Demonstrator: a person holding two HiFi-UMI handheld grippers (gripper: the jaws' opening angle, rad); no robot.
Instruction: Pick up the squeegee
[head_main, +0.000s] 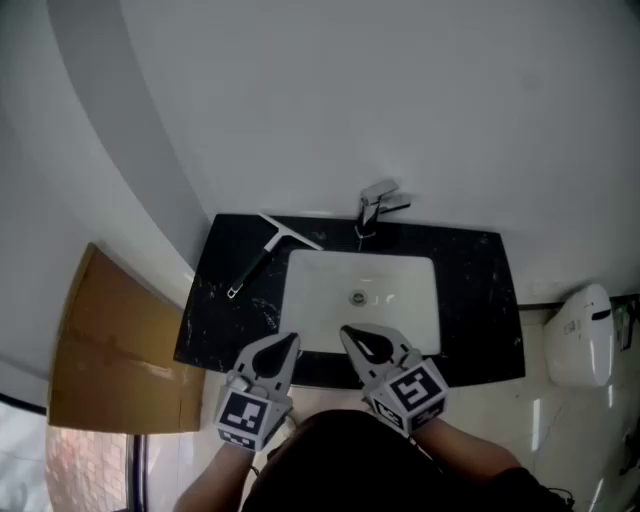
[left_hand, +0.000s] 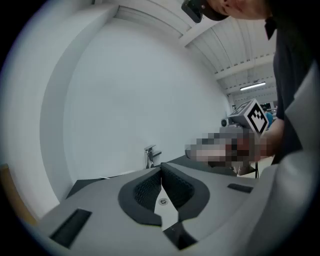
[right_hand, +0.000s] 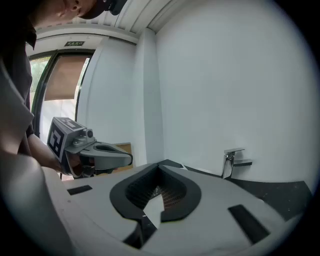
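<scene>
Where the head view looks down, a smooth white wall (head_main: 350, 90) curves behind a black counter (head_main: 470, 300), glossy and veined with pale flecks like polished stone. A flat brown cardboard panel (head_main: 110, 350) leans at the counter's left end. Set into the counter is a white rectangular basin (head_main: 320, 290) with rounded corners and a small metal drain (head_main: 357, 297). A white moulded fixture (head_main: 580, 335) stands at the right, off the counter.

Both tools are grey, matt plastic with dark ribbed pads. The left gripper (head_main: 285, 345) and the right gripper (head_main: 350, 335) sit side by side over the counter's near edge, each with its jaws clenched together on nothing.

A chrome faucet (head_main: 375, 210), angular in shape, rises behind the basin.

The squeegee (head_main: 270, 245) lies flat on the counter at the basin's far left corner: a pale straight blade bar toward the wall, a thin dark handle running diagonally toward the near left. It is well apart from both grippers, beyond and left of the left one, untouched.
</scene>
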